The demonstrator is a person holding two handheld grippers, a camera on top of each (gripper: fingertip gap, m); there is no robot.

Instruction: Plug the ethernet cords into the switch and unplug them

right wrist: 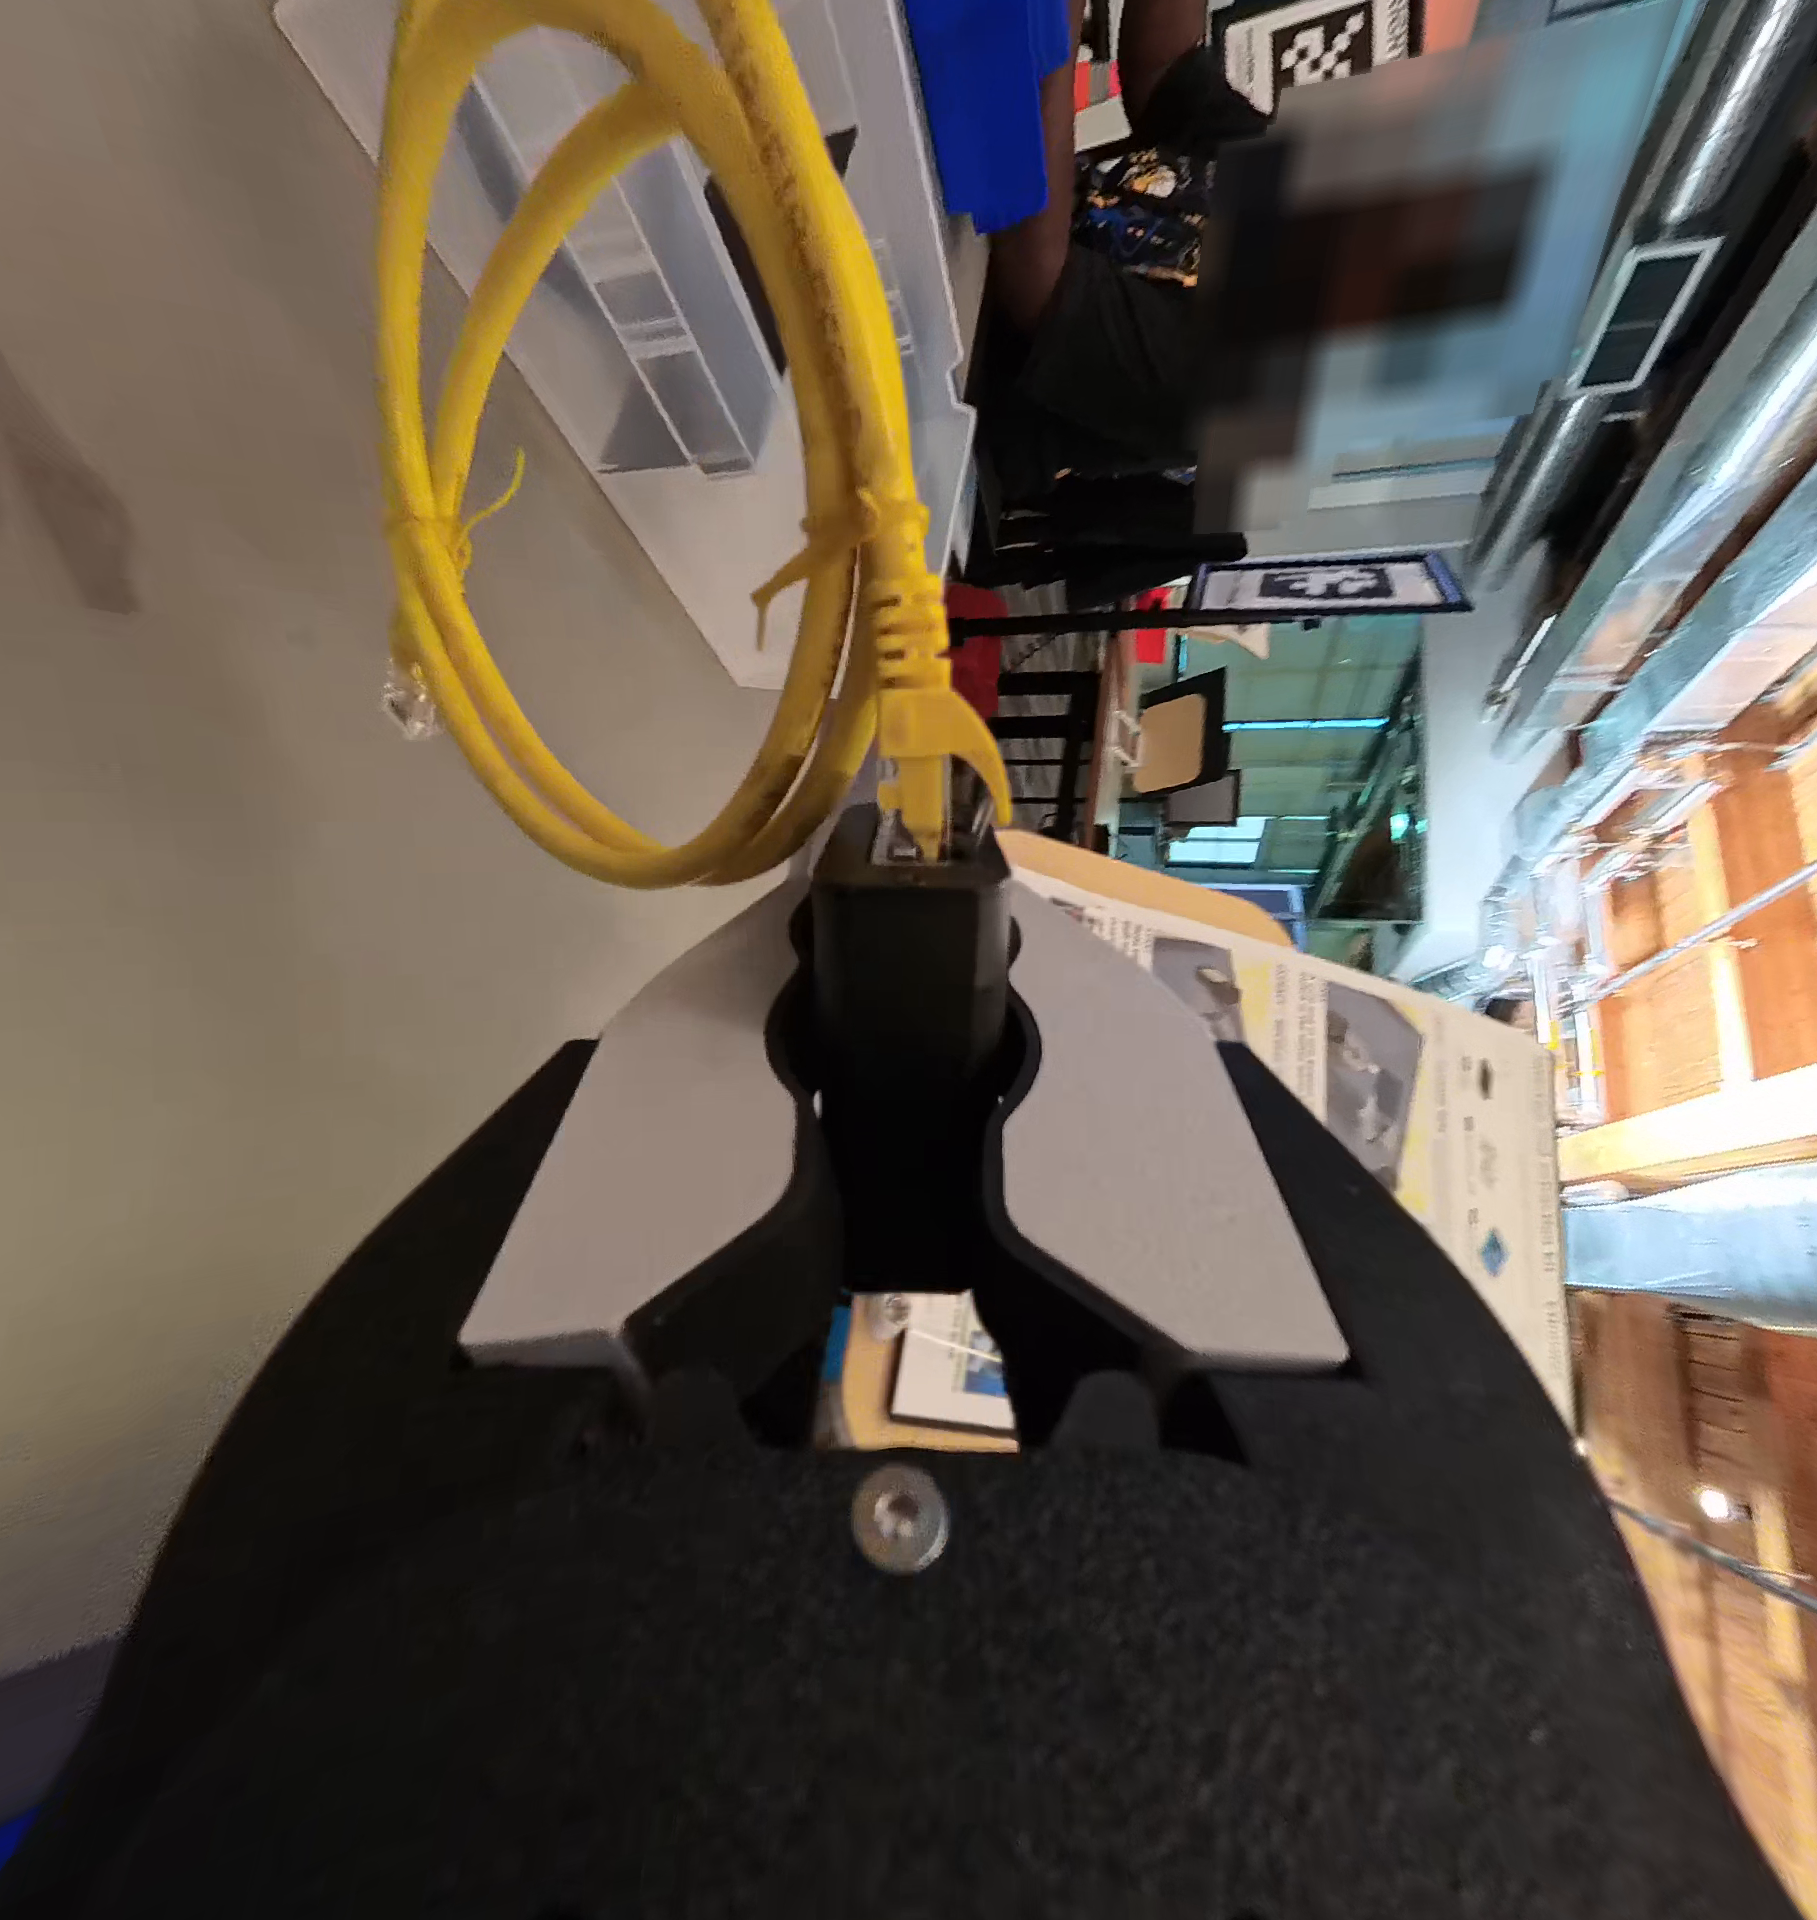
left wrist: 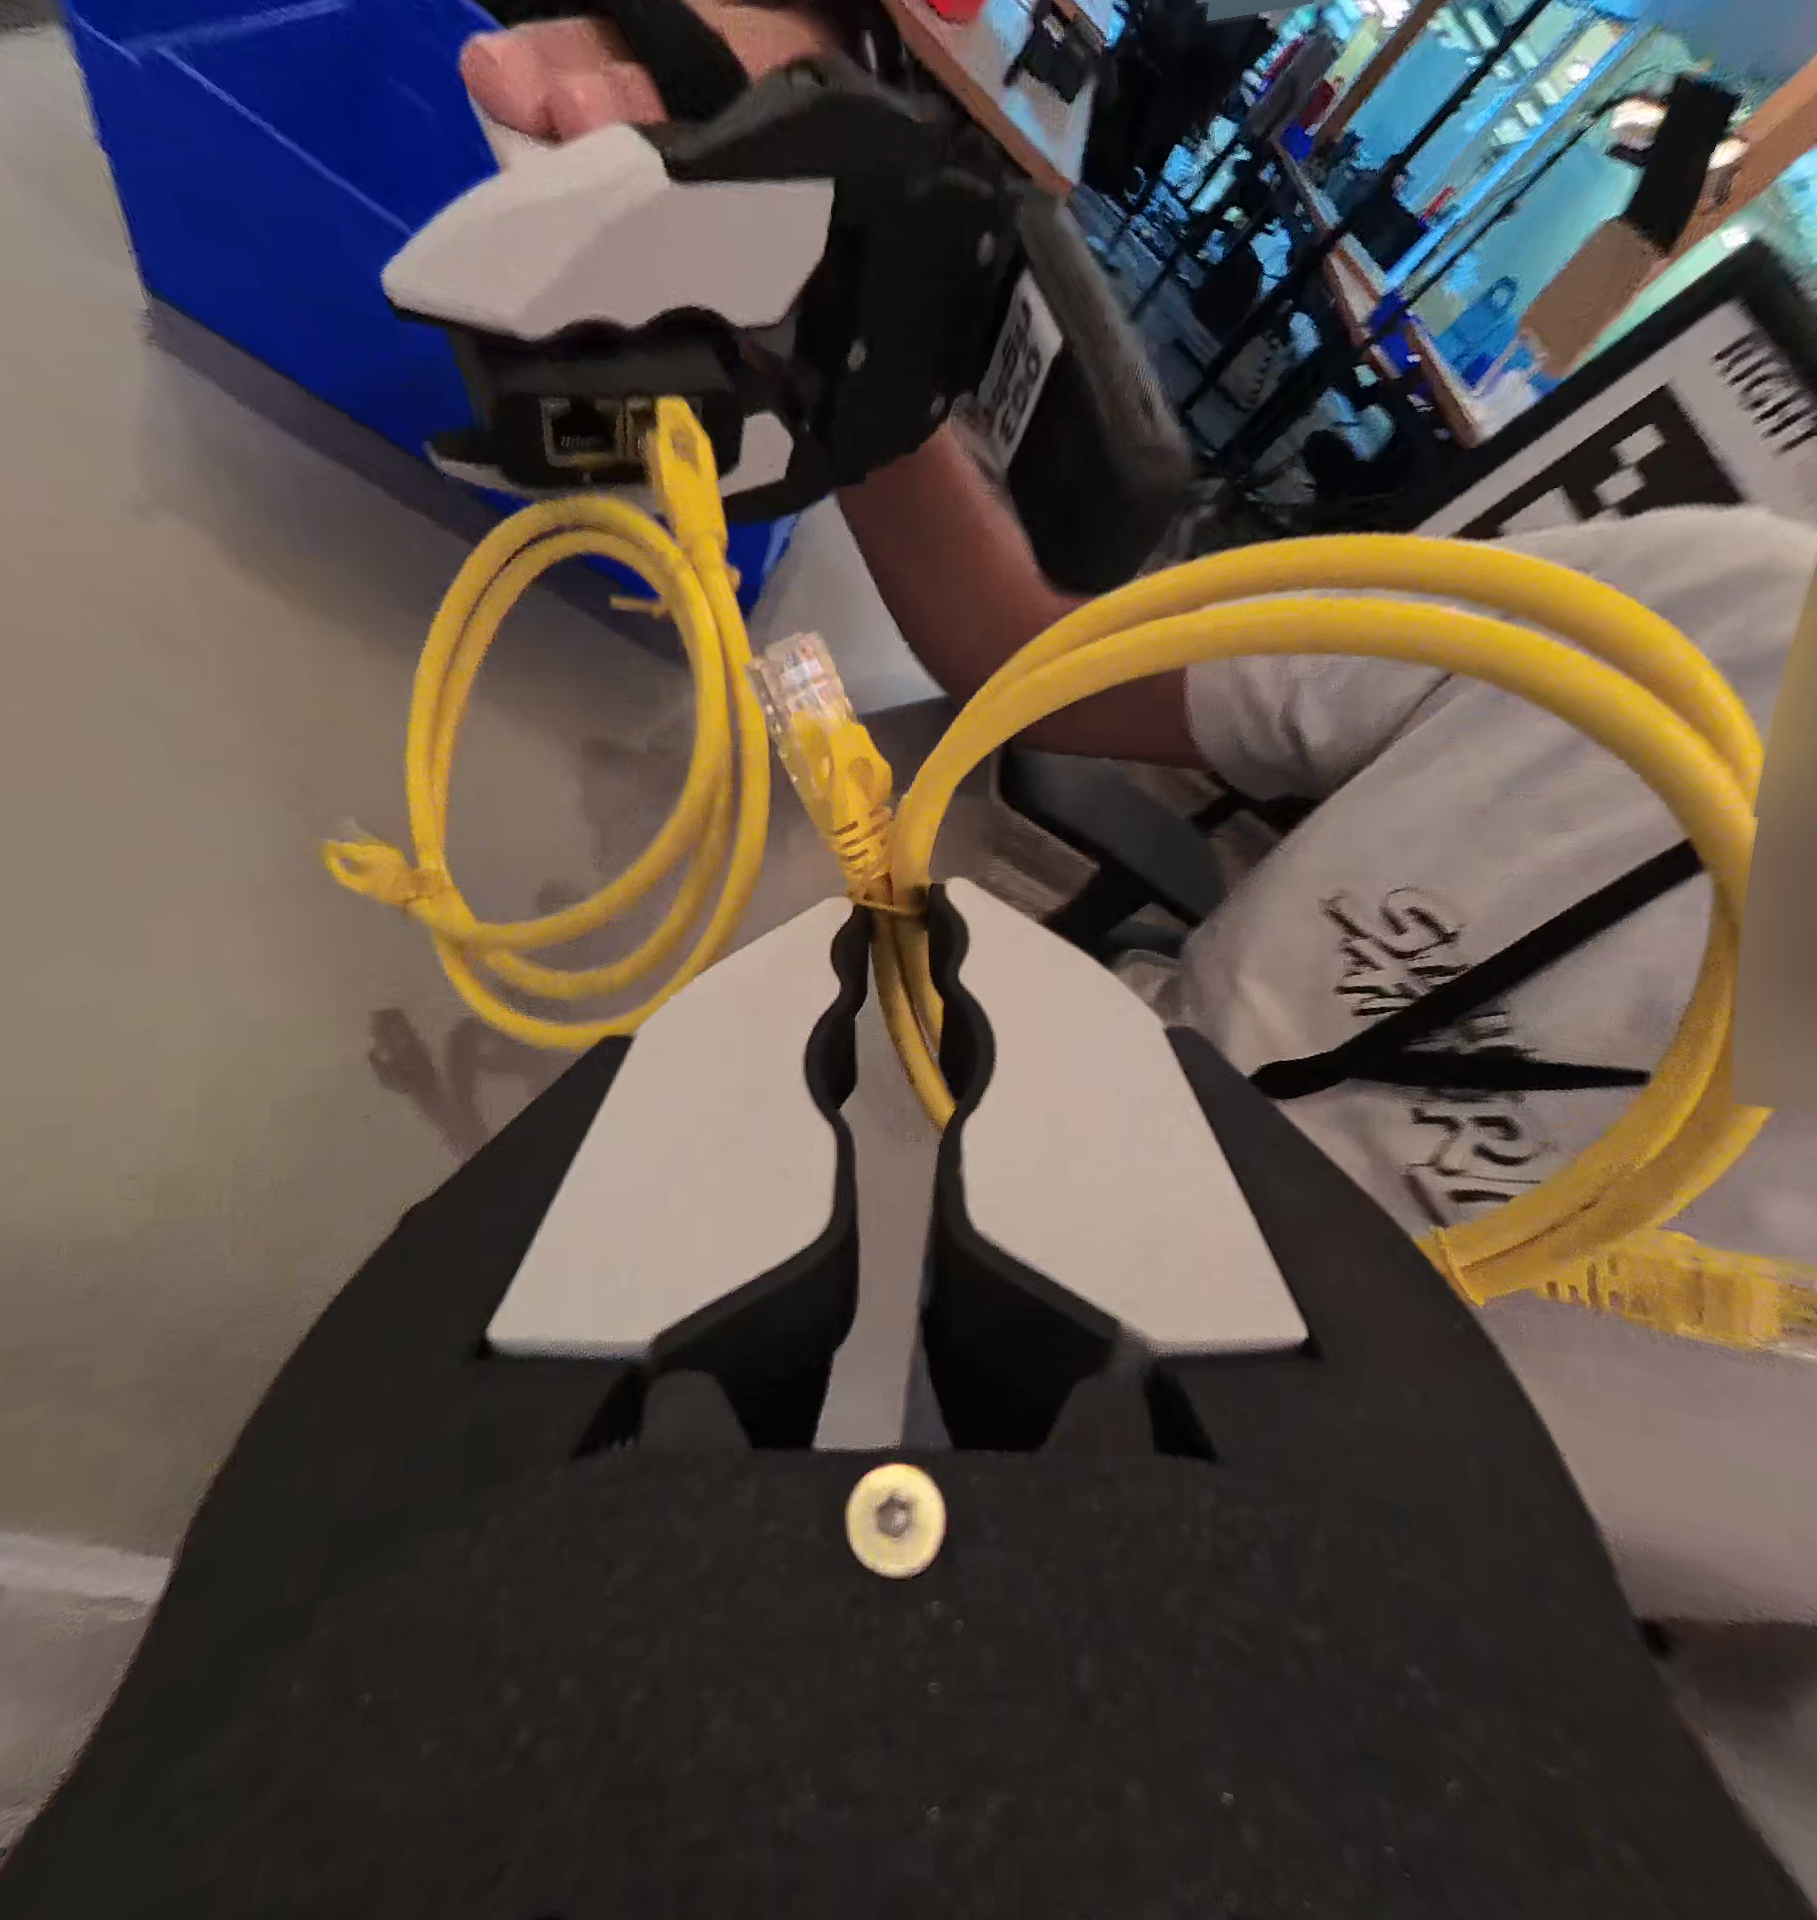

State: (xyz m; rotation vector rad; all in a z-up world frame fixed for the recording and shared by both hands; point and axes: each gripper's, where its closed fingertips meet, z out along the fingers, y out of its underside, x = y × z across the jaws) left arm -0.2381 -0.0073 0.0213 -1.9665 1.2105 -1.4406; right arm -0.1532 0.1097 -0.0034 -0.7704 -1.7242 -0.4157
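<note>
Even, bright indoor light is falling on both views. Soft shadows are lying on the pale surface (left wrist: 156, 935) toward nine o'clock. Wide-angle distortion is bending the edges; backgrounds toward two o'clock are smearing with motion blur.

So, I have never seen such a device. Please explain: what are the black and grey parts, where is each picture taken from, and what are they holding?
They are two hand-held grippers, no robot: a person squeezes one in each hand. Each carries a camera looking forward along its two grey fingers, so each picture is one gripper's own view.

In the left view, the left gripper pinches a coiled yellow cord just behind its free clear plug. Farther off you see the right gripper and the person's hand.

The right gripper holds a small black switch. A second yellow cord is already plugged into it and hangs in a loop. The port beside it looks empty.

Below is a grey table with a blue bin.
</note>
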